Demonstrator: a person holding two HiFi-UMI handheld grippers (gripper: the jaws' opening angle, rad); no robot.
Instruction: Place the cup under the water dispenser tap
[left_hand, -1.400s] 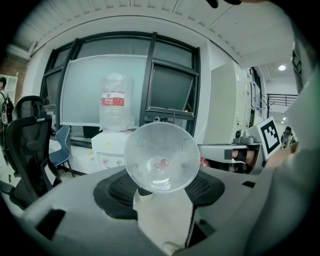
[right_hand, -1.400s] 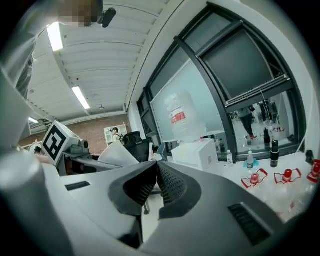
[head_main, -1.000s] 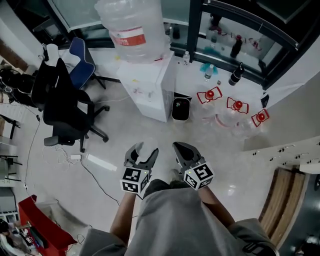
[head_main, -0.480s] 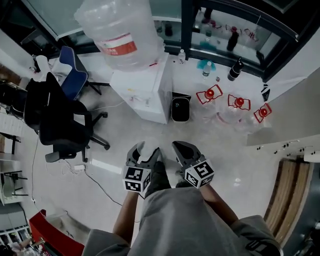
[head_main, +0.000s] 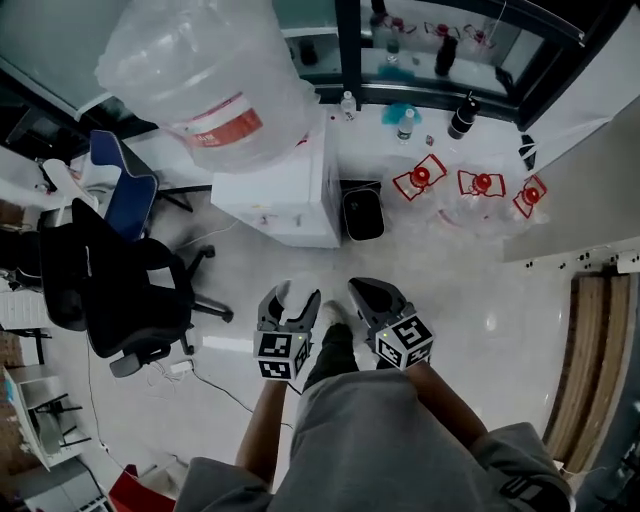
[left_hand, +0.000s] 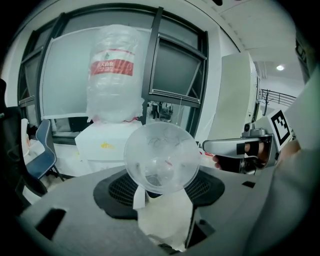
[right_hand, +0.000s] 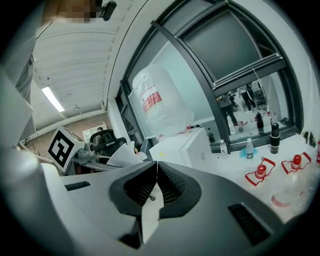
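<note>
Clear cup (left_hand: 159, 157) — dispenser (head_main: 285, 195) nearer now

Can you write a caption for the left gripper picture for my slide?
Left gripper holds a clear plastic cup, facing the white water dispenser and its big bottle.

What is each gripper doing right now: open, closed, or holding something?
The left gripper is closed on the clear cup.
The right gripper is closed and empty.
</note>
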